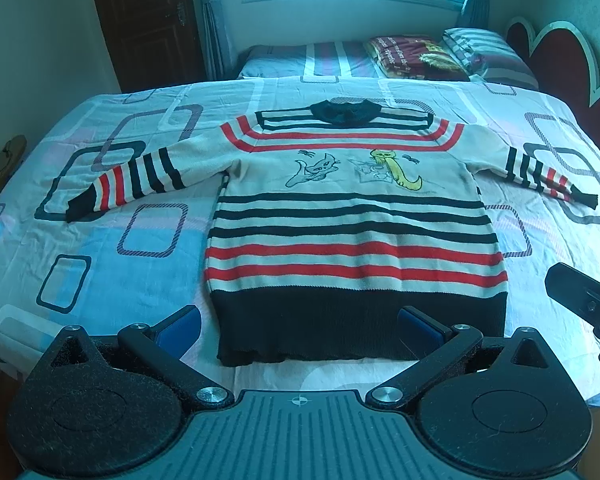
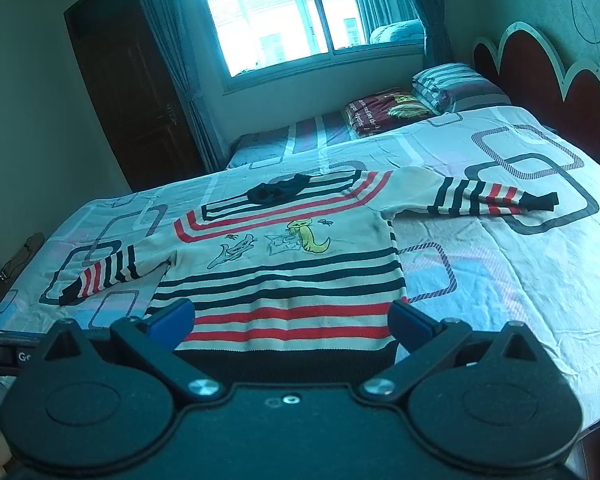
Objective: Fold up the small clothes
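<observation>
Left wrist view shows a striped sweater (image 1: 352,216) spread flat on the bed (image 1: 100,240), sleeves out. Both the left tongs (image 1: 298,324) and right tongs (image 2: 290,318) gape wide, empty, seemingly above the hem. Folding hasn't begun; next comes gripping a sleeve.

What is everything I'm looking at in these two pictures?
sweater: one, cream with red and navy stripes and cat drawings, spread flat on the near bed, sleeves out
bedsheet: one, pale with rectangle outlines, under the sweater
folded blanket: one, maroon, far bed
pillow: one, striped, by the headboard
headboard: one, dark red, scalloped, right
window: one, bright, curtained, back wall
door: one, dark wood, left
left gripper: one, black with blue pads, open above the hem
right gripper: one, same, open
</observation>
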A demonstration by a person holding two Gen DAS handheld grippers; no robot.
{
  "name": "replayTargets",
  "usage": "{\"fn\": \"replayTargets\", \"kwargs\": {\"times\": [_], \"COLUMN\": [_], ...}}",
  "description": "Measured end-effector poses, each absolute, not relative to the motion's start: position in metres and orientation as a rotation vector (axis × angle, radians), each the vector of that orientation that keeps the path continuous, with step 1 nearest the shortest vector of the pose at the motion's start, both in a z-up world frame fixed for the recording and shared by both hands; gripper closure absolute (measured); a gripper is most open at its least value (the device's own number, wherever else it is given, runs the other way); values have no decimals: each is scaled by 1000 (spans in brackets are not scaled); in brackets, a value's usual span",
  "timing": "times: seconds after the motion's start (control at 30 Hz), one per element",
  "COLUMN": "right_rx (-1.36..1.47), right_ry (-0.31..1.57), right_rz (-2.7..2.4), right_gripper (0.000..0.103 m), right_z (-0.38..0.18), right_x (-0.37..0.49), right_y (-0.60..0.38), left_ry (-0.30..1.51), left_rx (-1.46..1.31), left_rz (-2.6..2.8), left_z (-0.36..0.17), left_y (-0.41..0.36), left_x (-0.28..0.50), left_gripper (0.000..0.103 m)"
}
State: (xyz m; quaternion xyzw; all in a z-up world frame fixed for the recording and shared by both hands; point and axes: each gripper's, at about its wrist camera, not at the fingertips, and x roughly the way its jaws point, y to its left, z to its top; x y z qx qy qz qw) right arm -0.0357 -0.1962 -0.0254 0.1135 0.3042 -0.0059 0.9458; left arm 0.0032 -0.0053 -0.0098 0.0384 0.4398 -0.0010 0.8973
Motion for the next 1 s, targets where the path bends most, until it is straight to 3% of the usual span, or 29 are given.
{"fn": "replayTargets", "kwargs": {"times": [1.0], "right_rx": [239], "right_ry": [620], "right_rz": [-34], "right_gripper": [1], "right_z": [-29], "right_x": [-27], "right_y": [-196], "left_ry": [919], "left_rx": [87], "left_rz": [-18], "left_z": [-17], "left_y": [18], "left_x": [27], "left_gripper": [0]}}
